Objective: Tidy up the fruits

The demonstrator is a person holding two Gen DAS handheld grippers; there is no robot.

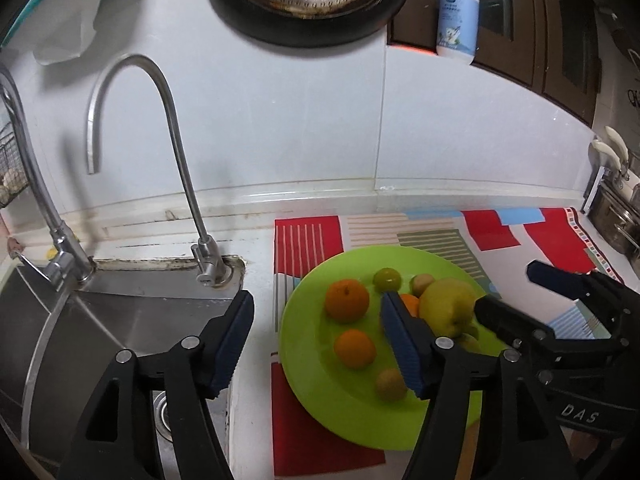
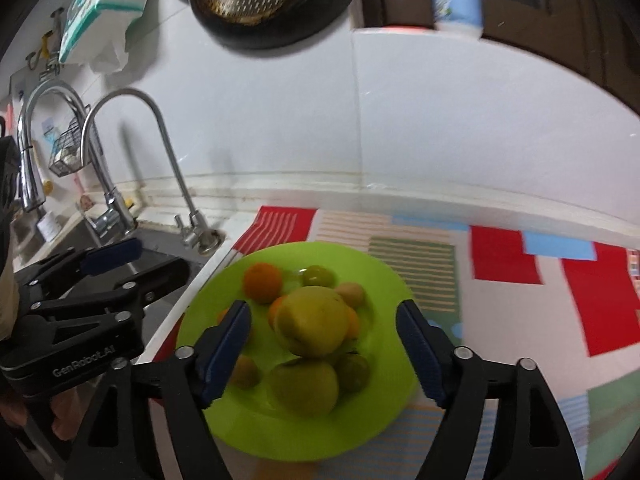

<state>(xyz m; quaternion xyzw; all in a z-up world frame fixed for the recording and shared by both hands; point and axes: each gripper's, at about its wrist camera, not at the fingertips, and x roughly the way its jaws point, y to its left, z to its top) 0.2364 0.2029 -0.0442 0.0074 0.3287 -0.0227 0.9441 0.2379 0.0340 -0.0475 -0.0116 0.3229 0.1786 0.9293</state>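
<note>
A: Fruits: state their position relative to the fingers.

B: The right gripper [image 2: 323,354] stands wide open and empty; the large yellow-green apple [image 2: 312,320] lies between its fingers, slightly ahead, untouched. The left gripper [image 1: 318,344] is also wide open and empty; its right finger [image 1: 402,344] hangs over the green plate [image 1: 304,376], near the oranges [image 1: 346,297].

A: Handling?

B: The apple looks firm, smooth, and moderately heavy. It sits atop other fruit and may roll. Grip across its widest girth. The small green plums [image 2: 318,277] are likely softer; apply light pressure.

A: Location?

B: All fruit rests on the plate, on the patterned mat [image 2: 508,264], beside the sink [image 1: 132,312].
</note>
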